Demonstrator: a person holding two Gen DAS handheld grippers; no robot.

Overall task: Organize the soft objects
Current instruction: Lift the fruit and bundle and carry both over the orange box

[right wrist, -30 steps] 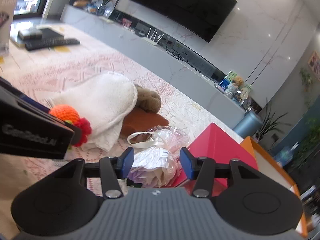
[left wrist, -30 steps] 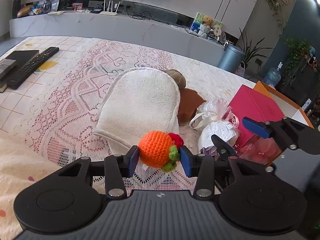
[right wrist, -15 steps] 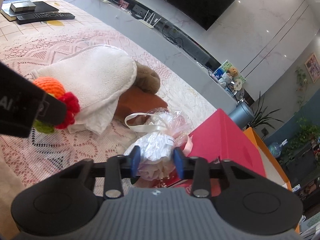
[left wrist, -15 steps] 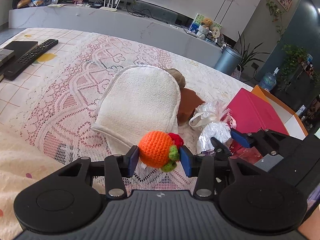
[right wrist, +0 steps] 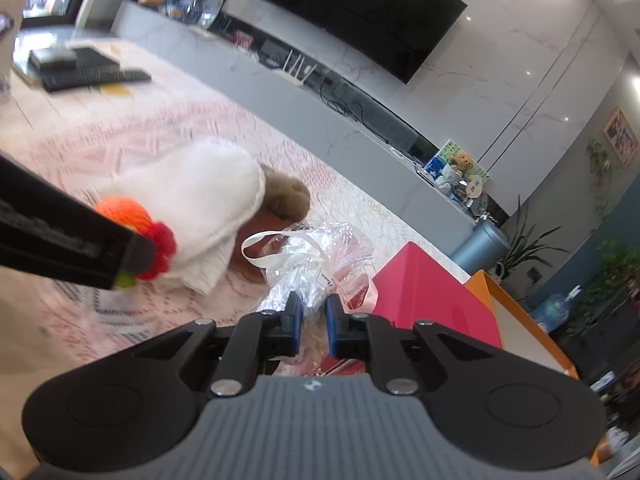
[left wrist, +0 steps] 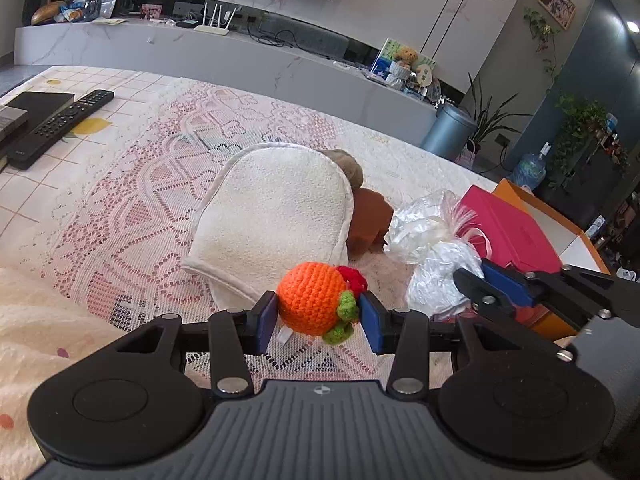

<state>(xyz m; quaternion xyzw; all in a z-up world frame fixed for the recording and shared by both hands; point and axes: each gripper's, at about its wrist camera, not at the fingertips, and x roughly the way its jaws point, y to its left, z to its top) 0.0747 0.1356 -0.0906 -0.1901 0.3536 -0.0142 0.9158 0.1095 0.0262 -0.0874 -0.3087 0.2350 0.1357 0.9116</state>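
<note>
Your left hand-held gripper point(left wrist: 318, 322) has a grey ribbed body with a small round emblem at its front edge, flanked by two black round housings with shallow circular recesses. Black link arms with silver screws carry blue pads point(left wrist: 265, 321). Your right hand-held gripper point(right wrist: 312, 324) is built alike: grey ribbed centre, black discs, silver screws, blue pads point(right wrist: 295, 326).

Open lace cloth point(left wrist: 132, 216) at ten o'clock; passage blocked at twelve by white towel point(left wrist: 276, 224), at two by red box point(left wrist: 508, 232).
</note>
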